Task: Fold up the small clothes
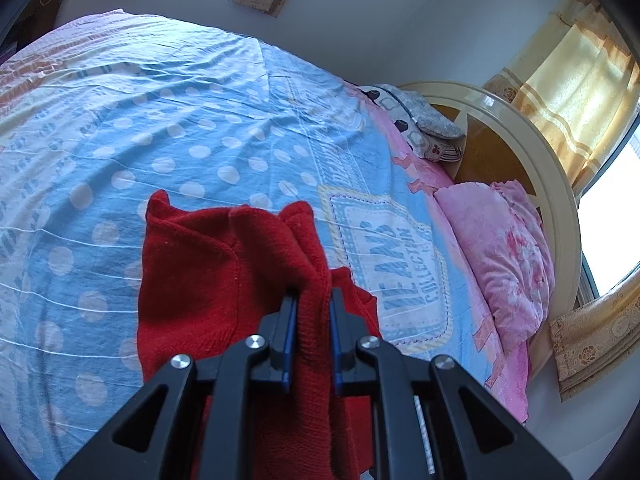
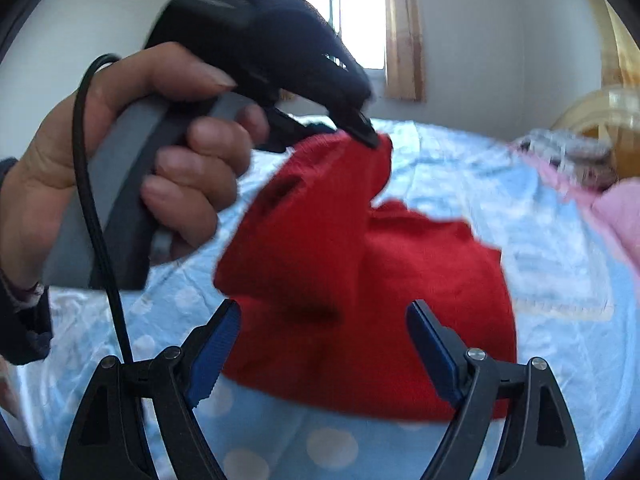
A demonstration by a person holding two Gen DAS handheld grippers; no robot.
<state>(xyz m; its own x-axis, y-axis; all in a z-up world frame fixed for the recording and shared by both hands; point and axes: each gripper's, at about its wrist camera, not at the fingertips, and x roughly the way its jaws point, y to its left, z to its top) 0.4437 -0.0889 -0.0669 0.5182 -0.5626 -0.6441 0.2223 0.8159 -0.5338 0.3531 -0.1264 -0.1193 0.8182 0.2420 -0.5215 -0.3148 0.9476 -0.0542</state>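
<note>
Left wrist view
My left gripper [image 1: 313, 300]: clamped on a bunched ridge of the red knit garment [image 1: 224, 264]; the blue pads press the knit from both sides.
Red knit garment: it rises in a fold between my fingers, and the rest drapes down to the left and lies on the bedsheet [image 1: 140, 128].
Garment edge: two points of knit stand up at the far side, one at the left corner and one just beyond my fingertips.
Bedsheet: light blue with white dots, wrinkled, with a printed label panel [image 1: 392, 264] just right of the garment.
Pink quilt [image 1: 504, 256]: bundled at the right edge of the bed, well apart from the garment.
Pillow [image 1: 420, 120]: patterned, at the far right by the curved headboard [image 1: 532, 152].
Curtains [image 1: 568, 80]: yellow, beside the bright window on the right.

Right wrist view
My right gripper [image 2: 323, 320]: jaws spread wide, nothing between them; the red garment [image 2: 360, 280] lies just beyond the blue pads.
Left gripper from here [image 2: 360, 132]: my left hand [image 2: 132, 168] wraps its grey handle, and its black tip pinches the garment's top corner, which hangs up off the bed.
Red garment: lifted at that corner, the lower part spread on the dotted sheet [image 2: 320, 440] in front of my fingers.
Cable [image 2: 96, 220]: black, running down past my left hand.
Sharpness: this view is blurred, so I cannot tell the knit's finer folds.
Window [image 2: 340, 16]: bright, in the far wall, with a curtain at its right side.
</note>
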